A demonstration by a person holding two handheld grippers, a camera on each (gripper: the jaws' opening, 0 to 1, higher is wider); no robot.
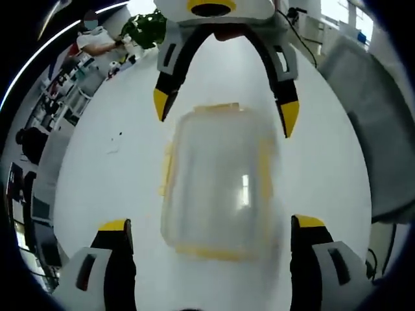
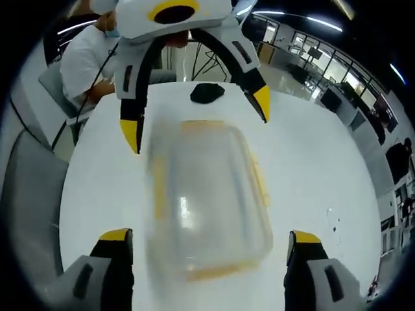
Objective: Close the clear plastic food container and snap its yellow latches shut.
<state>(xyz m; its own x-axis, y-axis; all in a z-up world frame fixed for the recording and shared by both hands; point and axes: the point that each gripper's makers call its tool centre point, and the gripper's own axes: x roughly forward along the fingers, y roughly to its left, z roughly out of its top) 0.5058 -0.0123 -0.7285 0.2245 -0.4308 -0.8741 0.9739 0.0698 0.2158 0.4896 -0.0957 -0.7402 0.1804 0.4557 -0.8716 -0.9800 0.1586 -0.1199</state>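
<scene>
A clear plastic food container [image 1: 217,178] with yellow latches [image 1: 264,170] lies flat on the white table [image 1: 110,175], blurred, with its lid on top. My left gripper [image 1: 212,223] is open, its yellow-tipped jaws standing either side of the container's near end. My right gripper [image 1: 225,110] reaches in from the opposite side, also open, with its tips beside the far end. In the right gripper view the container [image 2: 207,194] sits between my right gripper [image 2: 210,236] and the left gripper [image 2: 196,116]. How the latches stand is too blurred to tell.
A small black object [image 2: 207,92] lies on the table beyond the container. A person in white [image 2: 84,58] sits at the table's far edge beside a grey chair [image 2: 26,188]. Another grey chair [image 1: 376,97] and a green plant [image 1: 146,29] stand past the table.
</scene>
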